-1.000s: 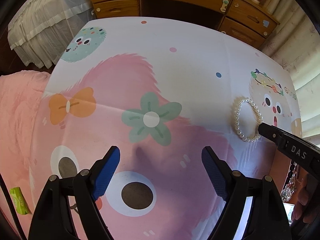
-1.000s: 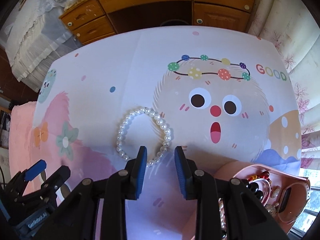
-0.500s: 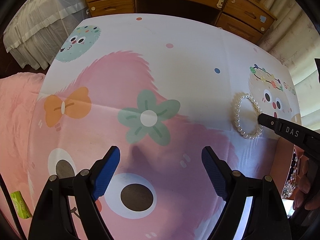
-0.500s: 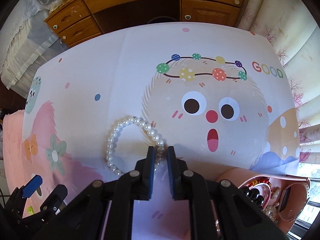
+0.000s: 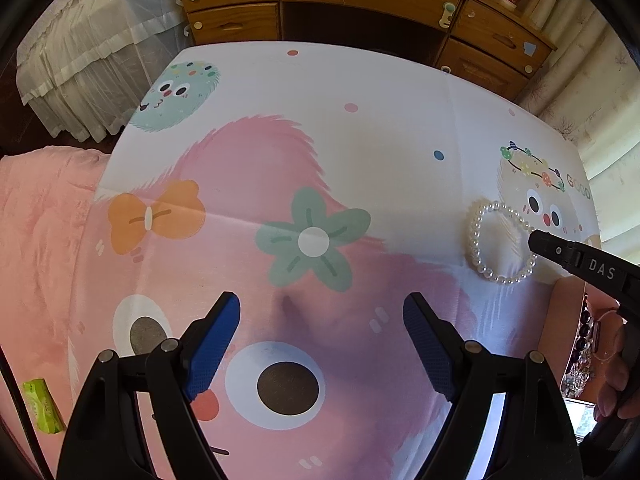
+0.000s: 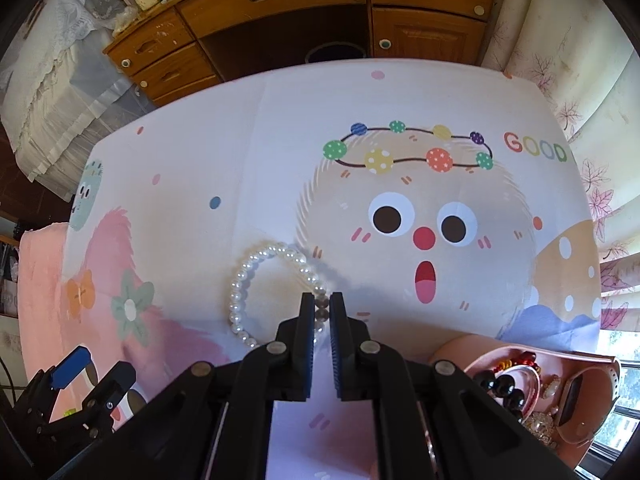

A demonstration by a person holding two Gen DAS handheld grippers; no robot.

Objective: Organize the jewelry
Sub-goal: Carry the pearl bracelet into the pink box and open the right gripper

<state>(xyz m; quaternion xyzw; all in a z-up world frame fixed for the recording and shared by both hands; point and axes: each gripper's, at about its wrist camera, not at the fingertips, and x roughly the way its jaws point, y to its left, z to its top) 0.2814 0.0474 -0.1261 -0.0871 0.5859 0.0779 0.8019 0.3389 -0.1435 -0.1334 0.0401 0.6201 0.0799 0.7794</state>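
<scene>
A white pearl bracelet (image 6: 256,276) lies as a ring on the cartoon-printed cloth (image 6: 280,160). My right gripper (image 6: 322,308) is shut on the near right part of that ring, with pearls pinched between its blue pads. From the left wrist view the same pearl bracelet (image 5: 484,248) sits at the right, and the right gripper's black finger (image 5: 560,250) reaches onto it. My left gripper (image 5: 320,344) hangs open over the pink part of the cloth, nothing between its fingers. A pink jewelry tray (image 6: 592,364) at the lower right holds beads, bracelets and a watch.
A wooden desk with drawers (image 6: 320,8) stands beyond the table's far edge. White lace bedding (image 5: 80,60) is at the far left, pink fabric (image 5: 40,240) at the left. A small green packet (image 5: 42,404) lies at the lower left. Curtains (image 6: 560,80) hang on the right.
The right gripper's jaws closed from a narrow gap onto the bracelet's near right pearls. The left gripper stayed open and in place.
</scene>
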